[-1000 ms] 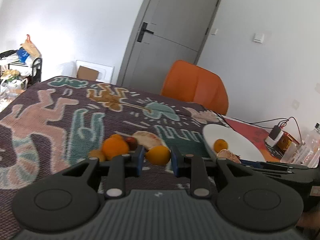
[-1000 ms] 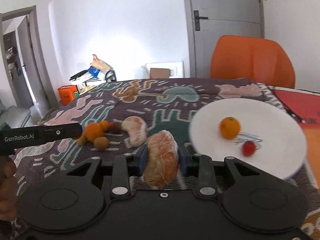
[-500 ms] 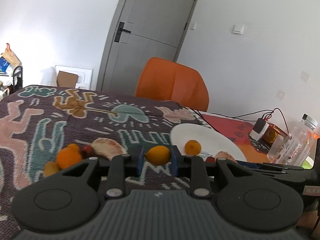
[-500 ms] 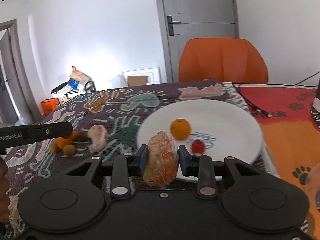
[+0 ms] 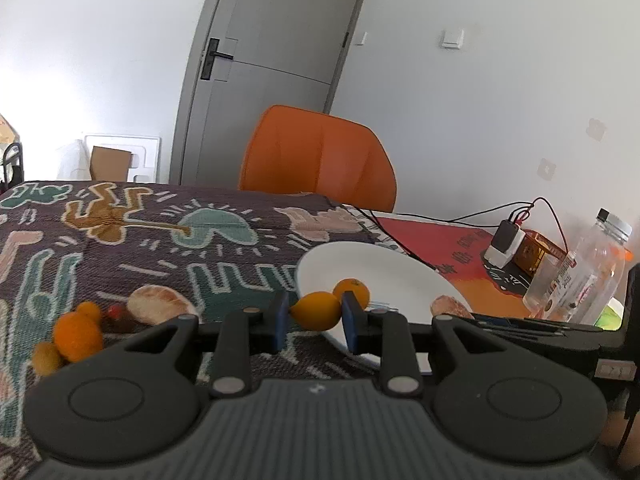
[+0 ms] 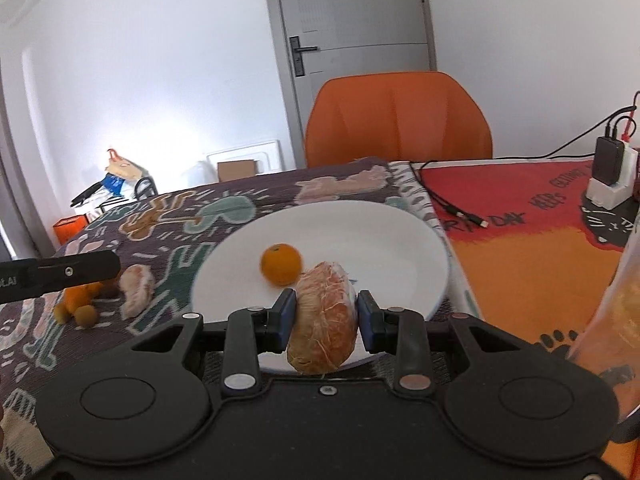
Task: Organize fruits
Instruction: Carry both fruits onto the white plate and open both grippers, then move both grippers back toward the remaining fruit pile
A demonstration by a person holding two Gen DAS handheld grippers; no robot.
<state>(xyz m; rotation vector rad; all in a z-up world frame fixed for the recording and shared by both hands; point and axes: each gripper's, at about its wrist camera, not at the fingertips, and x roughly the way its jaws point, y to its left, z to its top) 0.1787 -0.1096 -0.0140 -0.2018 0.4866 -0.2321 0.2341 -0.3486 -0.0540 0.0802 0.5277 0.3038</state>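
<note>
The peeled citrus segment (image 6: 323,322) lay with its long axis running away from the right wrist camera, its far end tilted up over the near rim of the white plate (image 6: 400,240). The right gripper (image 6: 325,319) pinched this segment across its short axis, the blue-padded fingers (image 6: 286,317) pressed against both flanks and spread only as far as the fruit's width. The left gripper (image 5: 315,318) pinched a small yellow-orange fruit (image 5: 316,311), whose long axis ran crosswise from pad to pad; it hung at the plate's left rim (image 5: 316,264). One round orange (image 6: 281,264) sat on the plate, just beyond the held segment. In the left view, the segment (image 5: 450,306) showed at the plate's near right rim. A second peeled segment (image 6: 137,289) lay on the patterned cloth (image 5: 120,240) to the left of the plate, near a cluster of small orange fruits (image 5: 76,334) and a small dark red fruit (image 5: 114,312) towards the table's left edge. A red and orange mat (image 6: 520,240) covered the table's right side and carried a charger (image 6: 610,172) with cables; a clear plastic bottle (image 5: 580,276) stood near the right edge. An orange chair (image 6: 398,118) stood at the table's far edge, before a grey door (image 6: 352,40) in white walls, and a cardboard box (image 5: 110,164) rested by the wall.
</note>
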